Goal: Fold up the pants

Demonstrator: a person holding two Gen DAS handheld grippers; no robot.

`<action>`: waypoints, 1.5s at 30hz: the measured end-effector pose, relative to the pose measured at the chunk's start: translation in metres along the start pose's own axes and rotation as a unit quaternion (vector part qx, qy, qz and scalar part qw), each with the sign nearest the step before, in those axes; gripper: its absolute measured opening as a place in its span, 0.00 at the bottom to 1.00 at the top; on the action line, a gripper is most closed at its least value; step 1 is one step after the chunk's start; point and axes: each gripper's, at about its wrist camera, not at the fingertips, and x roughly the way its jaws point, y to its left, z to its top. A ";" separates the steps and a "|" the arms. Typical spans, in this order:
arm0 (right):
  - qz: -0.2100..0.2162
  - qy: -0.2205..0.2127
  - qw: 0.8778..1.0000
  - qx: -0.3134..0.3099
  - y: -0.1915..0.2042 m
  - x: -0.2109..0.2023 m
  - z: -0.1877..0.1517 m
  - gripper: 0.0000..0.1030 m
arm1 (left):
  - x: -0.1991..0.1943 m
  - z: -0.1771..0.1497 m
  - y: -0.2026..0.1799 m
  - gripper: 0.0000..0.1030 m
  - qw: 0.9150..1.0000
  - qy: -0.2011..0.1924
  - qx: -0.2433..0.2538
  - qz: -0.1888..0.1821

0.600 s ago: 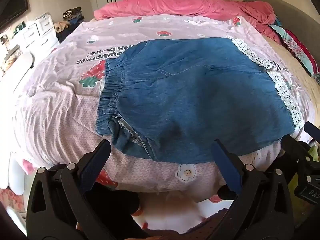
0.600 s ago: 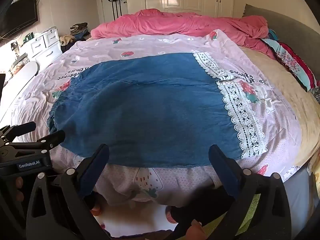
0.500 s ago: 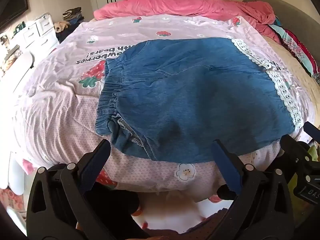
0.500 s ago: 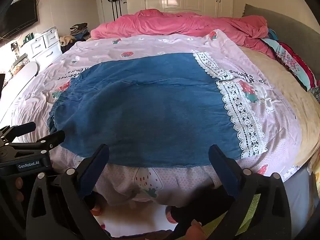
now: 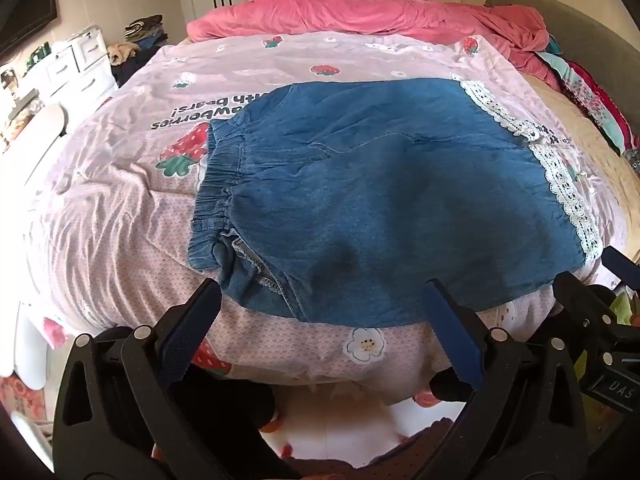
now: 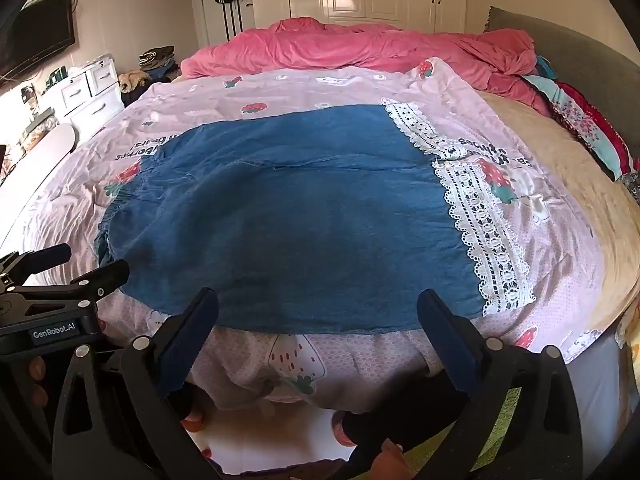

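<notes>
The pants (image 5: 392, 208) lie flat on the bed (image 5: 120, 208), near hem probably at its edge. Both claws, left (image 5: 320, 320) and right (image 6: 318, 316) (spread, empty), hover just short.

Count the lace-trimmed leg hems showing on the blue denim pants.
2. On the blue denim pants, the far white lace hem lies toward the pink duvet; the near white lace hem runs toward the bed's front edge. Nothing appears hidden.
</notes>
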 end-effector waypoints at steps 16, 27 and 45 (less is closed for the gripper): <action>-0.001 0.000 1.000 -0.001 0.006 -0.001 -0.001 0.96 | 0.001 0.001 0.006 0.91 1.000 0.000 -0.005 -0.003; 0.000 -0.001 1.000 -0.001 0.005 -0.002 -0.001 0.96 | 0.002 0.001 0.007 0.91 1.000 -0.001 -0.006 -0.002; -0.002 -0.002 1.000 -0.003 0.004 -0.002 0.000 0.96 | 0.000 0.001 0.007 0.91 1.000 -0.001 -0.007 0.000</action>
